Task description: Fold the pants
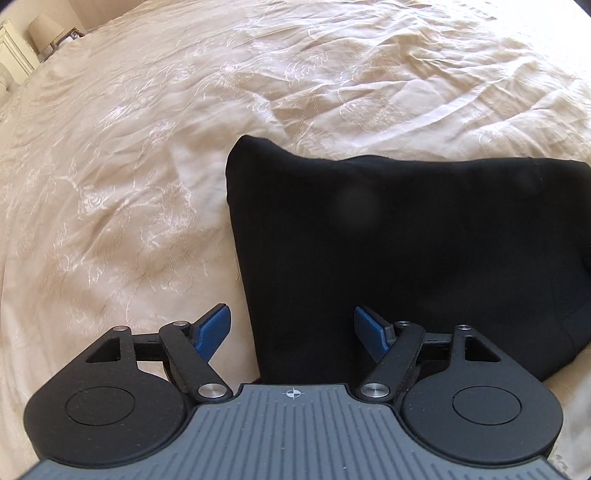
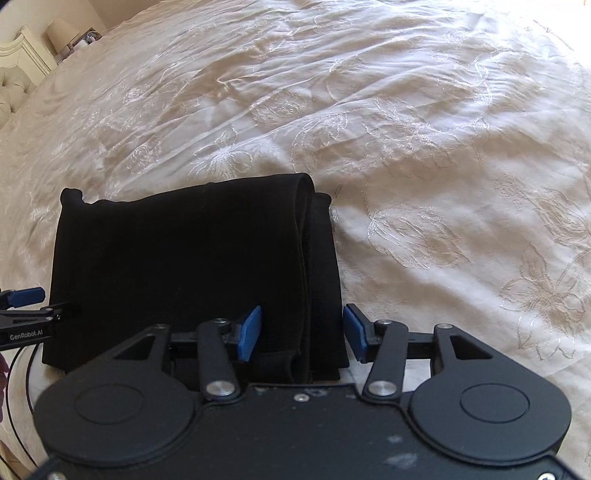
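Straight ahead of both my claws, the black pants [image 1: 399,251] lay folded into a thick bundle on the cream embroidered bedspread [image 1: 129,166]. Its left edge ran between the blue pads of my left claw [image 1: 291,332], which stood wide apart and gripped nothing. My right claw [image 2: 302,332] was spread somewhat narrower, straddling the stacked layers at the bundle's right edge [image 2: 317,280]; whether its pads [image 2: 250,332] brushed the cloth I could not tell, perhaps barely. Far off at the upper left stood a lamp [image 2: 61,33] beside a pale headboard [image 2: 22,55].
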Action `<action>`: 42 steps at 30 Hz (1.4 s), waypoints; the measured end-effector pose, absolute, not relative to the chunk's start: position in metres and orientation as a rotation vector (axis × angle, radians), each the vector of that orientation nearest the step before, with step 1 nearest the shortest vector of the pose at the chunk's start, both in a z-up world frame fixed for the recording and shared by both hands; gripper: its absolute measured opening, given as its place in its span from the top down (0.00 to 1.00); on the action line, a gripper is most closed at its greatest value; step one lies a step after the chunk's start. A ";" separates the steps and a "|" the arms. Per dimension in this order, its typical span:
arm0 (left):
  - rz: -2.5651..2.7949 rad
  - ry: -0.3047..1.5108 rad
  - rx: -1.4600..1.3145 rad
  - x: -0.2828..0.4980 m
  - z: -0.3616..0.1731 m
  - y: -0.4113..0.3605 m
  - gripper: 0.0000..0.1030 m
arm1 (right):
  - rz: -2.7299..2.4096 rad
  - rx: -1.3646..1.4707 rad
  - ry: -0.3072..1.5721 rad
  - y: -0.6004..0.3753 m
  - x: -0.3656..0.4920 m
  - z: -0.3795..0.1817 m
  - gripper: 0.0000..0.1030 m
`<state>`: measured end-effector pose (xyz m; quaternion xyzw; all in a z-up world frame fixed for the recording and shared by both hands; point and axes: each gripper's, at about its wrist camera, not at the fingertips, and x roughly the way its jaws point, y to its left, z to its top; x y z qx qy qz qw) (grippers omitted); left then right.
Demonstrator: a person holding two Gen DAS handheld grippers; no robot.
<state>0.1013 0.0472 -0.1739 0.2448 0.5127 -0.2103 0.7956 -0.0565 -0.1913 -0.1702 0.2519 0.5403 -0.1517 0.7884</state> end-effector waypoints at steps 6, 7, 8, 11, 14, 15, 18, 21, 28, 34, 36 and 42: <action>-0.431 1.070 0.563 0.118 -0.180 0.028 0.17 | -0.309 0.666 1.160 -0.209 -0.043 -0.186 0.40; -0.430 1.069 0.557 0.121 -0.181 0.028 0.14 | -0.304 0.686 1.158 -0.212 -0.041 -0.188 0.38; -0.427 1.072 0.548 0.123 -0.182 0.028 0.12 | -0.298 0.705 1.154 -0.215 -0.040 -0.190 0.35; -0.421 1.102 0.483 0.132 -0.185 0.033 0.07 | -0.285 0.740 1.140 -0.220 -0.036 -0.195 0.31; -0.420 1.164 0.386 0.145 -0.188 0.044 0.06 | -0.270 0.740 1.133 -0.219 -0.033 -0.196 0.28; -0.419 1.182 0.357 0.148 -0.189 0.047 0.06 | -0.266 0.739 1.136 -0.220 -0.032 -0.196 0.28; -0.429 1.217 0.298 0.155 -0.190 0.056 0.13 | -0.269 0.750 1.148 -0.223 -0.028 -0.197 0.27; -0.474 1.213 0.275 0.151 -0.183 0.054 0.44 | -0.279 0.771 1.155 -0.224 -0.029 -0.197 0.27; -0.418 1.147 0.257 0.135 -0.159 0.057 0.81 | -0.278 0.793 1.107 -0.217 -0.034 -0.182 0.71; -0.371 1.060 0.261 0.139 -0.134 0.074 0.85 | -0.279 0.800 1.070 -0.199 -0.020 -0.165 0.75; -0.340 1.038 0.272 0.149 -0.130 0.088 0.85 | -0.247 0.785 1.068 -0.186 -0.004 -0.159 0.75; -0.185 1.002 0.223 0.196 -0.116 0.176 0.92 | -0.117 0.717 1.080 -0.123 0.078 -0.155 0.75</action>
